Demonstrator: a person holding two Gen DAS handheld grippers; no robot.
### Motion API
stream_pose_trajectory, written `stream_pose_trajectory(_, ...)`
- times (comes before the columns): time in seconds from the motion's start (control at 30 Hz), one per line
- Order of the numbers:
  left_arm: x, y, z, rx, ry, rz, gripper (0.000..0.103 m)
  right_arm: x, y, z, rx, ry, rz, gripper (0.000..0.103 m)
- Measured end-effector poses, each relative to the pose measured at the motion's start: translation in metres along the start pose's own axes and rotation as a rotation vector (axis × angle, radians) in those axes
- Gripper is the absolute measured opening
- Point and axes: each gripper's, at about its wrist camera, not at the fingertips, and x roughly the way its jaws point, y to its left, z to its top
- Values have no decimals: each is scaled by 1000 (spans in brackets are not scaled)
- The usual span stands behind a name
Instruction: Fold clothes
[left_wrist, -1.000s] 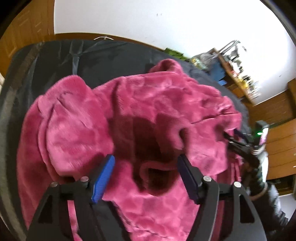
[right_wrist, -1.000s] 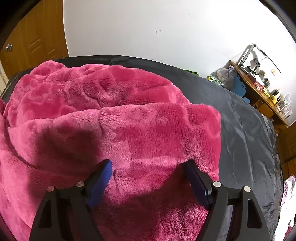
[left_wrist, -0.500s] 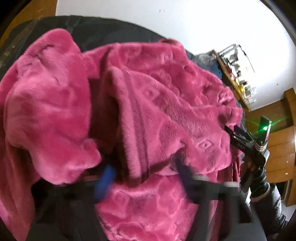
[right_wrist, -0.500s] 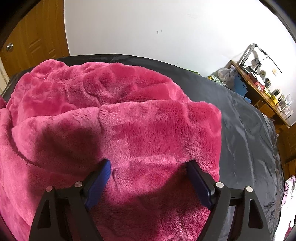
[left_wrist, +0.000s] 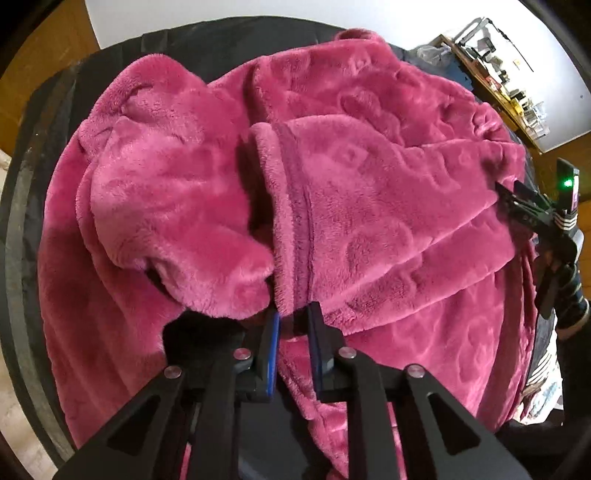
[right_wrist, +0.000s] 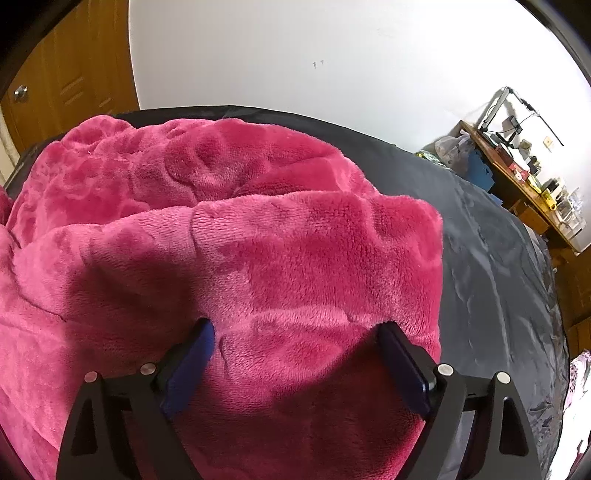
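Note:
A pink fleece garment (left_wrist: 369, 206) lies bunched on a black sheet (left_wrist: 221, 48). In the left wrist view my left gripper (left_wrist: 293, 319) is shut on the garment's stitched hem edge, which rises as a ridge from between the blue pads. At that view's right edge a gloved hand holds my right gripper (left_wrist: 511, 194) at the garment's far side. In the right wrist view the right gripper (right_wrist: 295, 334) stands wide with its jaws opening. A thick fold of the pink garment (right_wrist: 280, 258) lies between its fingers and over the black sheet (right_wrist: 491, 266).
A cluttered wooden desk (right_wrist: 524, 184) stands against the white wall at the back right. A wooden door (right_wrist: 62, 81) is at the back left. Bare black sheet lies to the right of the garment. The sheet's left edge (left_wrist: 22, 221) shows light floor beyond.
My left gripper went from open above the fleece to shut on its hem edge, and came down closer. The right gripper's fingers spread a little wider; the fold between them stayed.

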Motion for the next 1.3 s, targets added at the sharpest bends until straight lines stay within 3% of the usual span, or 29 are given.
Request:
stream_pose_trajectory(0.17, -30, -14, -1, 14, -64, 32, 19, -2, -2, 0, 6, 18, 3, 90)
stream_pose_trajectory(0.3, -60, -21, 7, -18, -166, 24, 44, -24, 3, 7, 3, -16, 23, 90)
stream_pose_trajectory(0.4, -71, -21, 18, -34, -228, -34, 56, -37, 11, 19, -27, -63, 69, 90)
stream_pose_trajectory(0.5, -52, -30, 33, -20, -209, -92, 57, -27, 24, 28, -72, -43, 98, 90)
stream_pose_trajectory(0.6, -10, -40, 40, -11, -142, 9, 57, -5, 29, 31, -97, -4, 34, 90)
stream_pose_trajectory(0.77, 21, -15, 43, -78, -107, 136, 57, 16, 0, 41, 54, 15, -17, 96)
stream_pose_trajectory(0.87, 27, -2, 43, -119, -108, 86, 57, 20, -1, 41, 58, 19, -17, 101)
stream_pose_trajectory(1.03, 25, -19, 51, -91, -93, 150, 58, 11, -10, 40, 44, 30, 20, 101)
stream_pose_trajectory(1.17, 1, -41, 53, -92, -165, 82, 58, -18, -10, 36, 23, -22, 37, 101)
stream_pose_trajectory(1.3, 3, -75, 64, -10, -195, 80, 72, -24, 11, 32, -27, -14, 99, 101)
